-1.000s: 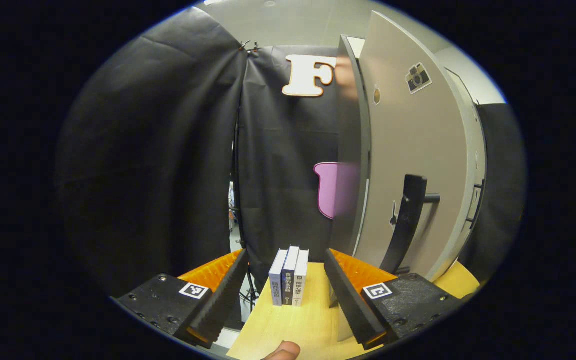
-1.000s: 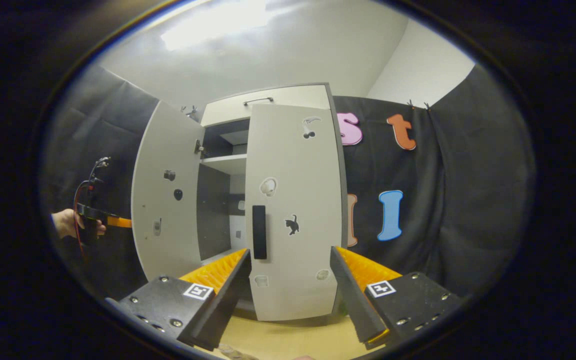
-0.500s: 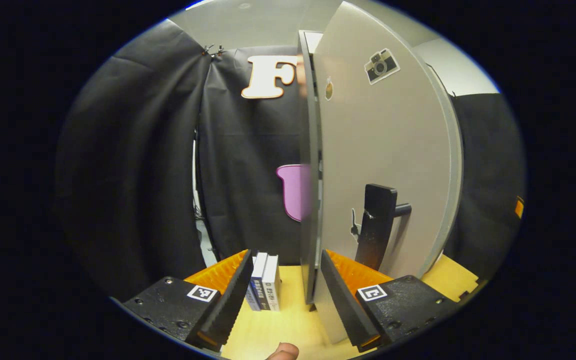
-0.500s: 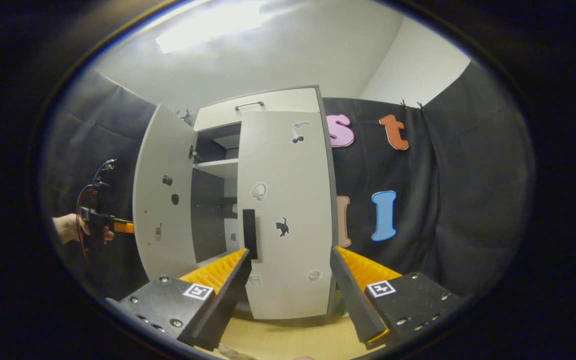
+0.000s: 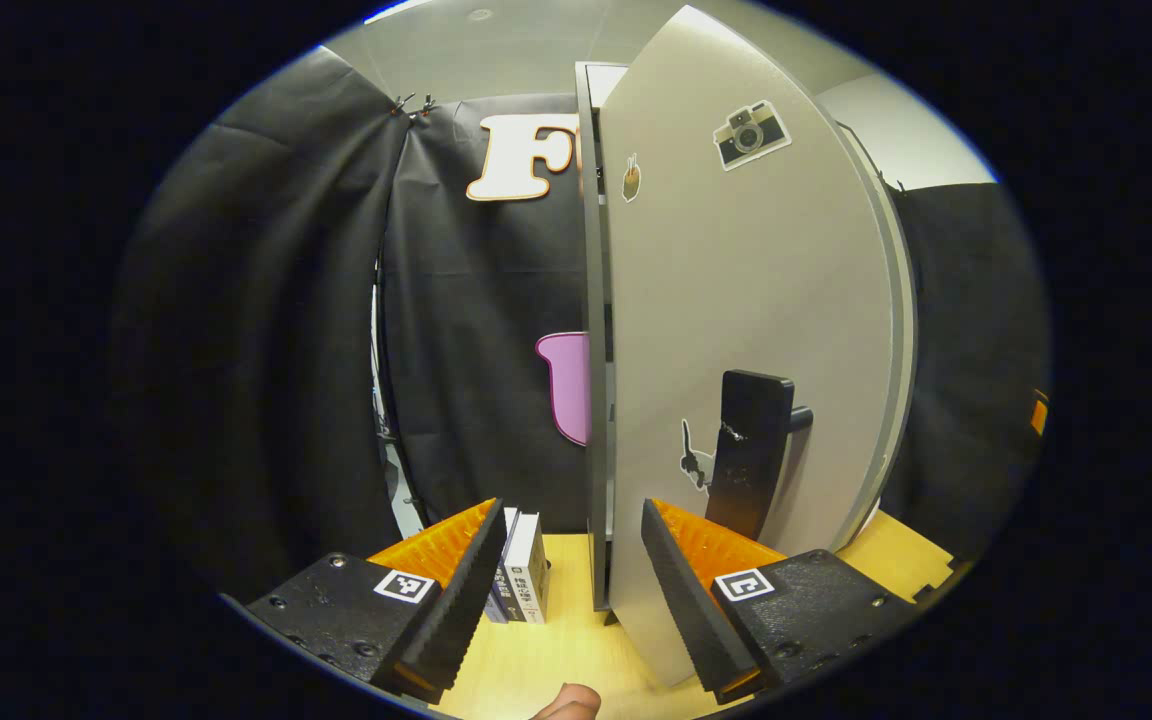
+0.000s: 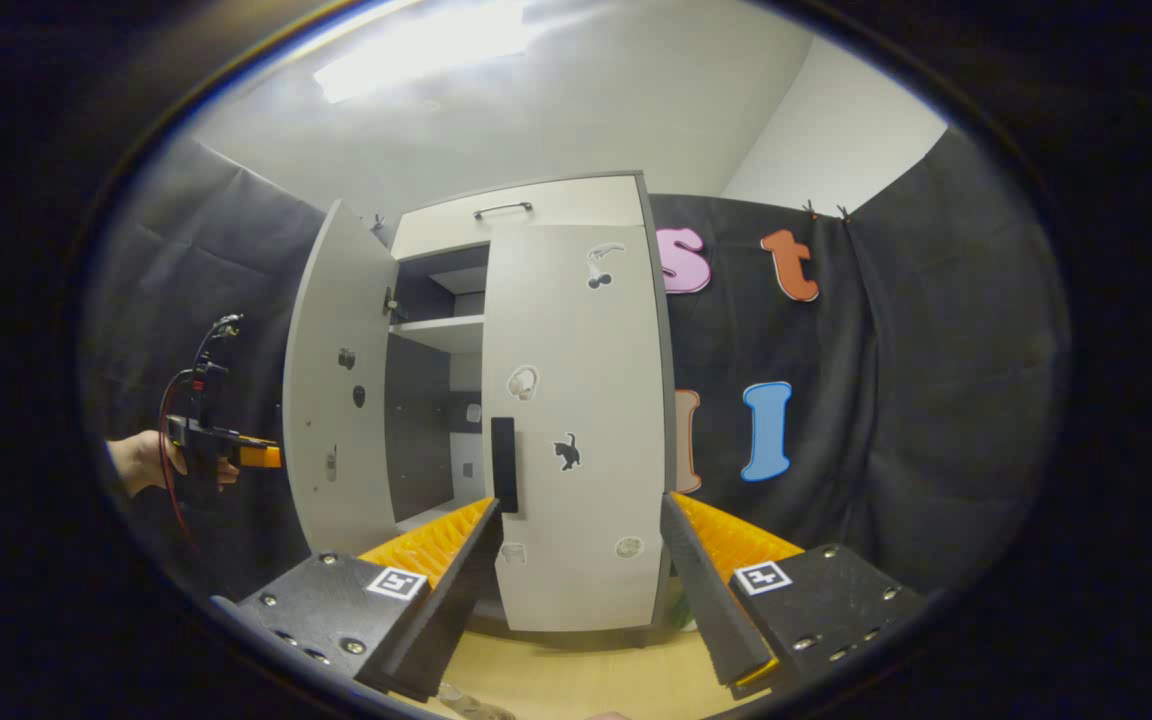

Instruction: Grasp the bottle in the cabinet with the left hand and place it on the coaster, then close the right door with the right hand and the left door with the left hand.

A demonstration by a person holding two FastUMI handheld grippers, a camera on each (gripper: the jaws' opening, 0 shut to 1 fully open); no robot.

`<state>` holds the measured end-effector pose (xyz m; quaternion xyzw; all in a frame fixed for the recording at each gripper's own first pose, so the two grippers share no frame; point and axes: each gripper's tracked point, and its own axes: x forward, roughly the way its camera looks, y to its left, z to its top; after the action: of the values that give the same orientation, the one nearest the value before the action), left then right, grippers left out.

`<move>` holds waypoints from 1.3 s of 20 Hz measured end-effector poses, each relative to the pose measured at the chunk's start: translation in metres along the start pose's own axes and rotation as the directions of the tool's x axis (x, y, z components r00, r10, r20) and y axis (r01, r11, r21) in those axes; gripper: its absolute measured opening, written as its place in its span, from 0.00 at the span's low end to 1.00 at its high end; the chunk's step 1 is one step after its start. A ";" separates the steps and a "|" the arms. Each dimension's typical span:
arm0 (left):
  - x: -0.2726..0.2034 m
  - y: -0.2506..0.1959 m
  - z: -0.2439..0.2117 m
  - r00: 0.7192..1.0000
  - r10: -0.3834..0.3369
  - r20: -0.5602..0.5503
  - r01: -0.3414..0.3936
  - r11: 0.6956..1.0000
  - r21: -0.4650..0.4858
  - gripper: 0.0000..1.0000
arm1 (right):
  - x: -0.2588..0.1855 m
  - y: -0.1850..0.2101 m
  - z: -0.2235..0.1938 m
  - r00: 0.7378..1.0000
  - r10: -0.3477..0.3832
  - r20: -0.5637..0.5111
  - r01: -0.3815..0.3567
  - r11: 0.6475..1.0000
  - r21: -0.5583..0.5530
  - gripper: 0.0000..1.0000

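The left gripper [image 5: 571, 590] is sitting wide open and empty low over the counter [image 5: 576, 650], its fingers straddling the left door [image 5: 746, 330] edge. Pushed off-line, that edge could be sliding past a finger or clipping the books [image 5: 524, 580]. The door is standing tall, half open, handle [image 5: 751, 450] facing outward. The right gripper [image 6: 581, 590], also spread wide, is facing the closed right door [image 6: 576, 420].

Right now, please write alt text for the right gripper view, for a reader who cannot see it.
A pale cabinet stands ahead: its right door is closed, its left door open. The left tool is beside the left door, and the open right tool is in the foreground.
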<state>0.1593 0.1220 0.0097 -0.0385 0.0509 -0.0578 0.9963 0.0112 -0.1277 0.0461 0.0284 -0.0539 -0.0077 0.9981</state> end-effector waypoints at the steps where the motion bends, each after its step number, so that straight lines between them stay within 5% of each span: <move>1: 0.001 -0.002 0.000 1.000 0.000 -0.008 0.000 1.000 0.002 0.85 | -0.002 0.002 0.001 1.000 0.000 0.002 0.000 1.000 -0.004 0.96; 12: 0.002 -0.024 0.012 0.997 0.065 0.041 -0.069 0.992 0.108 0.87 | -0.020 -0.005 -0.007 0.998 -0.051 -0.019 0.051 0.998 -0.041 0.96; 17: 0.013 -0.047 0.010 0.999 0.028 0.042 -0.031 0.997 0.064 0.85 | -0.024 -0.006 0.000 0.998 -0.053 -0.015 0.053 0.998 -0.036 0.96; 26: 0.027 -0.094 0.025 0.995 -0.028 0.093 0.015 0.990 0.138 0.88 | -0.038 0.000 0.002 0.999 -0.048 0.015 0.049 0.998 -0.031 0.96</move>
<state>0.1785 0.0272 0.0392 0.0267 -0.0012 -0.0702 0.9972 -0.0268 -0.1267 0.0440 0.0142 -0.0602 -0.0329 0.9975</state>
